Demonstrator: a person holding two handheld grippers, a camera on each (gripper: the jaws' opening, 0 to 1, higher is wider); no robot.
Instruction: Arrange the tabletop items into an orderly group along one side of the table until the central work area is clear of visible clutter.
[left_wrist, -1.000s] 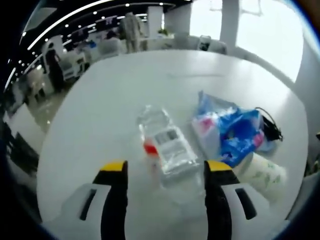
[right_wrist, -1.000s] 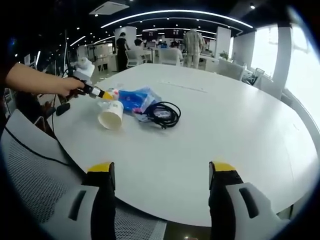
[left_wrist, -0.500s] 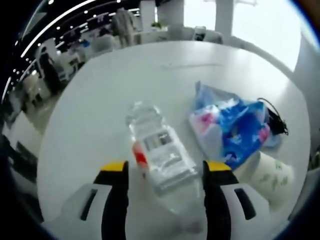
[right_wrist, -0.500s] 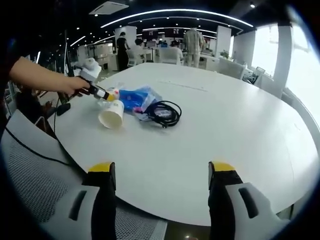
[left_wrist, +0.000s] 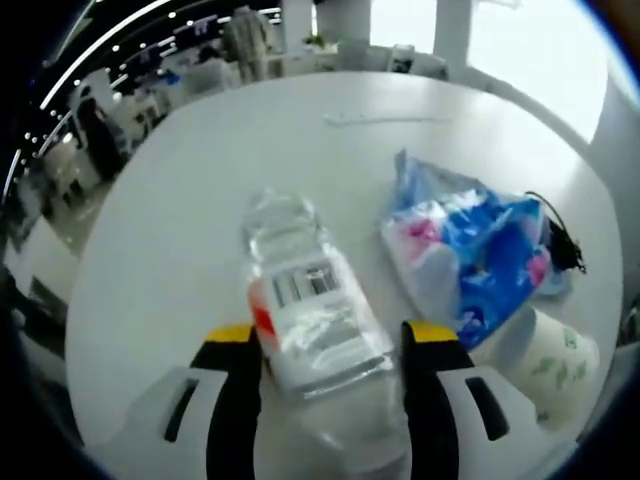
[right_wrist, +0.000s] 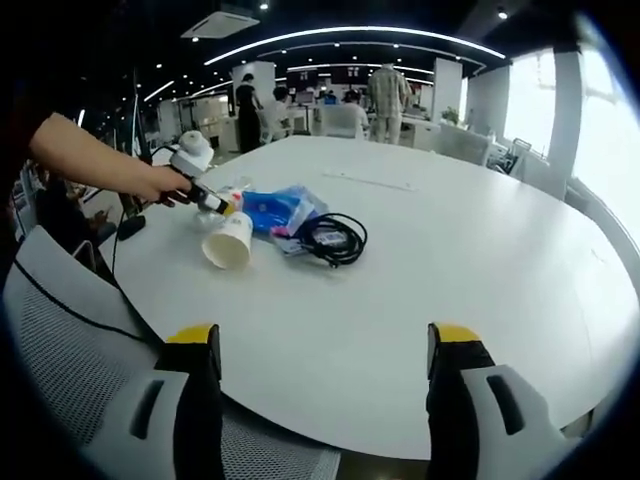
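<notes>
A clear plastic bottle (left_wrist: 312, 305) with a white label and a red patch lies on its side on the white table (left_wrist: 200, 180). My left gripper (left_wrist: 330, 335) is open, with the bottle's near half between its two jaws. Right of the bottle lie a blue and pink plastic packet (left_wrist: 470, 245), a toppled paper cup (left_wrist: 545, 355) and a black cable (left_wrist: 562, 250). In the right gripper view, a hand holds the left gripper (right_wrist: 215, 200) beside the cup (right_wrist: 228, 238), packet (right_wrist: 280, 208) and cable (right_wrist: 335, 238). My right gripper (right_wrist: 325, 345) is open over the table's near edge, holding nothing.
The round white table (right_wrist: 480, 260) is bare across its right half. A grey mesh chair (right_wrist: 60, 330) stands at the near left edge. Desks, chairs and standing people fill the office behind the table.
My left gripper has moved forward along the bottle, which now lies deeper between its jaws. The right gripper has barely moved.
</notes>
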